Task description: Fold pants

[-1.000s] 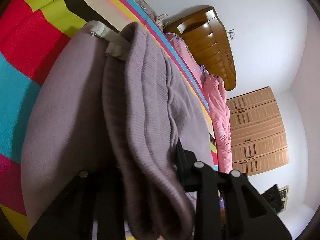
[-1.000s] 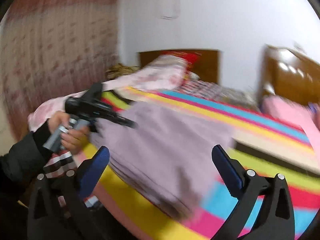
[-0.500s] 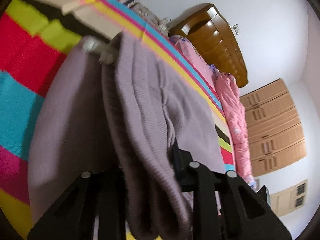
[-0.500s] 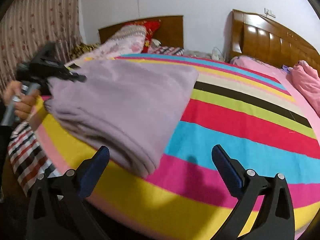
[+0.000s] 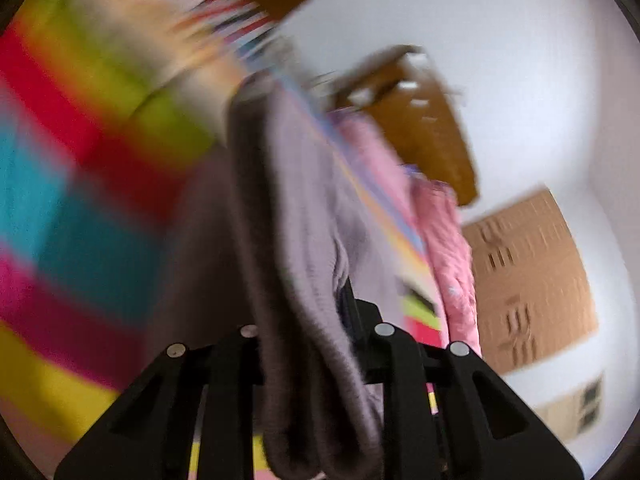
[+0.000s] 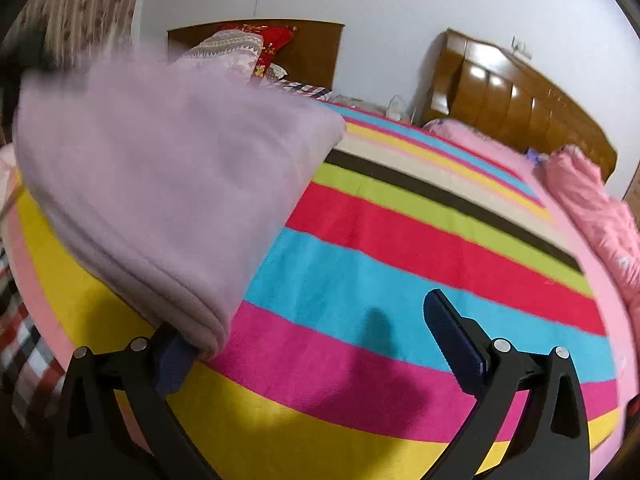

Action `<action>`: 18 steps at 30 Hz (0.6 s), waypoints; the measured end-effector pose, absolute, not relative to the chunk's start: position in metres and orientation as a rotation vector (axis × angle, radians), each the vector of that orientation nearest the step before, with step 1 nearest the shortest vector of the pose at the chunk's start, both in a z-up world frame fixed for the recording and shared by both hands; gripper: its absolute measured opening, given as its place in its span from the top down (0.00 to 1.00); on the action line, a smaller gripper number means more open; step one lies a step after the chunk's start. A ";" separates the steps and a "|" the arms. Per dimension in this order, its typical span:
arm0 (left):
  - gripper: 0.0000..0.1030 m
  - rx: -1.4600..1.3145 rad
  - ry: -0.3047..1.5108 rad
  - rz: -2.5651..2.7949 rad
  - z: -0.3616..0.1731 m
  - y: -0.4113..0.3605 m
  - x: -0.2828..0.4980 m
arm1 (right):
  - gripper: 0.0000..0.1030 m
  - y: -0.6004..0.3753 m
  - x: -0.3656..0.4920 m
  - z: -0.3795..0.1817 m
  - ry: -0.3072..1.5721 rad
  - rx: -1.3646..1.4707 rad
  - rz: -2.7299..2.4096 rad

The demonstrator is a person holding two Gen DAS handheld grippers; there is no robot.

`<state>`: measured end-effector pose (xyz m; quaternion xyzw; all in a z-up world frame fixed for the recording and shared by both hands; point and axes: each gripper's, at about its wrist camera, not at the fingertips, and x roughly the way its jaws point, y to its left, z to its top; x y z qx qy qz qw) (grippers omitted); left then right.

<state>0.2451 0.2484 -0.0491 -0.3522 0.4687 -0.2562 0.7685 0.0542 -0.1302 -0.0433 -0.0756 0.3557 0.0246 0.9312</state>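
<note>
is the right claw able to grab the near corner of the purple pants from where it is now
Probably yes: the right claw is open, and the corner of the purple pants already lies against its left finger, nothing between them.

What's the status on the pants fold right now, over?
Left claw shut on the folded lilac pants. Right claw open, its left finger by the pants' near corner. Pants on the striped bedspread. Nothing in the way.

Home bedroom. Bed (image 6: 400,264) with bright striped cover, glossy wooden headboard (image 6: 520,108) against white wall, second headboard (image 6: 312,48) with red pillow (image 6: 272,38), pink quilt (image 6: 592,196), patterned curtain (image 6: 84,4). Wooden wardrobe (image 5: 528,280) with louvred doors, blurred.
</note>
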 end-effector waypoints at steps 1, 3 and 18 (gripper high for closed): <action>0.80 -0.820 1.003 -0.582 -0.068 0.254 0.242 | 0.04 -0.132 0.050 -0.044 0.733 -0.142 0.054; 0.80 -0.900 0.907 -0.655 -0.077 0.263 0.234 | 0.04 -0.133 0.052 -0.043 0.741 -0.138 0.062; 0.52 -0.795 0.869 -0.525 -0.054 0.271 0.219 | 0.04 -0.127 0.035 -0.029 0.731 -0.172 0.169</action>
